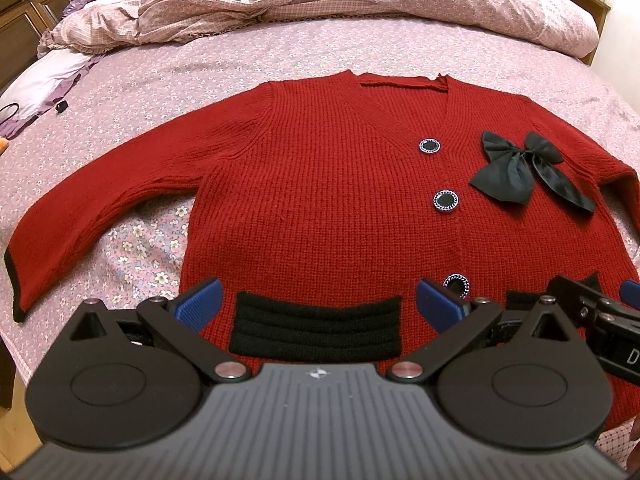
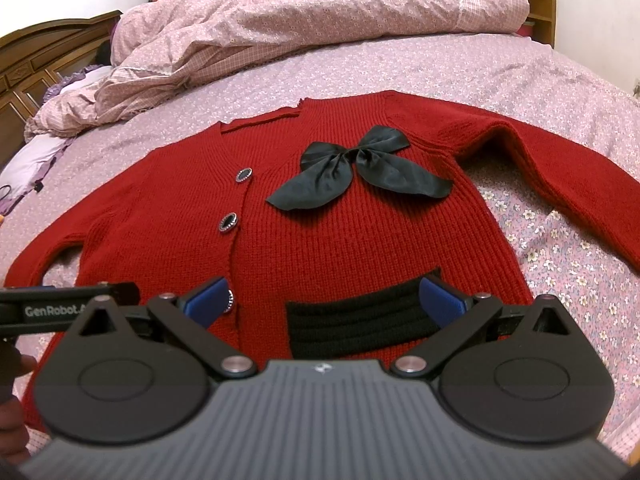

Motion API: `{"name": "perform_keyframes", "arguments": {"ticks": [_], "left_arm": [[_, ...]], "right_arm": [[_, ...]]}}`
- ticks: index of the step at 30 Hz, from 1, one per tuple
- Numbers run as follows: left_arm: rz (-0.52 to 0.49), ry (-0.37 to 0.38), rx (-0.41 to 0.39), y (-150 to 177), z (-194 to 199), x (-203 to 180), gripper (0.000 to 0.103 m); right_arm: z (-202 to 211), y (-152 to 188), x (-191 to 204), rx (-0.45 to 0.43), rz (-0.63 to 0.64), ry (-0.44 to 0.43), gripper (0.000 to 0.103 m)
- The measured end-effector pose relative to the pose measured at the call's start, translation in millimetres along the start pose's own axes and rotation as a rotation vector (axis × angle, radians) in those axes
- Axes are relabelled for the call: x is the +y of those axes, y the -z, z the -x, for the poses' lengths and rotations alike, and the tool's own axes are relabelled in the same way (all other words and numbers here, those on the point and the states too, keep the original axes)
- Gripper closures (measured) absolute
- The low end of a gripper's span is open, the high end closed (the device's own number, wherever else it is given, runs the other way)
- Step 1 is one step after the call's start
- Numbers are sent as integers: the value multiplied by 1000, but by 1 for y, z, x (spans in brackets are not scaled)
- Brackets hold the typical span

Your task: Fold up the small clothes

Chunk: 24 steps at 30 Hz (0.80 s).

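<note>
Both gaping, left gripper (image 1: 318,300) and right gripper (image 2: 326,300) hide red cardigan's (image 1: 320,208) hem.

Both wrist cameras are looking forward from the hem, low and close. They are sharing the red cardigan (image 1: 320,200) and bed (image 1: 200,64).

Your cardigan (image 1: 320,200) lies flat on the bed (image 1: 240,60), neckline away from you, sleeves spread out to both sides. The bow (image 2: 356,168) sits on its chest, right of the buttons (image 2: 228,222). Behind it, the quilt (image 2: 300,20) is heaped.
</note>
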<state>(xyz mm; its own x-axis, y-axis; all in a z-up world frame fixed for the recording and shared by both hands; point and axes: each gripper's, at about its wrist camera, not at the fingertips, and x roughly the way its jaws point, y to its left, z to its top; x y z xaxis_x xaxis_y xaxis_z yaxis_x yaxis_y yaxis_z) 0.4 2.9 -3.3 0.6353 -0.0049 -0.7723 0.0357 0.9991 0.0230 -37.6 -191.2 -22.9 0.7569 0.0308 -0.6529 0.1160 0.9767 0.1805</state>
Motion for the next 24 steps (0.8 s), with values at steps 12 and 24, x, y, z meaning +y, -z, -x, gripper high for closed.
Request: {"name": "perform_keyframes", "arguments": {"ticks": [12, 24], "left_arm": [[-1, 0, 1, 0, 0, 0, 0], [1, 2, 0, 2, 0, 2, 0]], "right_arm": [[-5, 3, -2, 2, -3, 0, 0], [-5, 1, -3, 13, -20, -3, 0]]}}
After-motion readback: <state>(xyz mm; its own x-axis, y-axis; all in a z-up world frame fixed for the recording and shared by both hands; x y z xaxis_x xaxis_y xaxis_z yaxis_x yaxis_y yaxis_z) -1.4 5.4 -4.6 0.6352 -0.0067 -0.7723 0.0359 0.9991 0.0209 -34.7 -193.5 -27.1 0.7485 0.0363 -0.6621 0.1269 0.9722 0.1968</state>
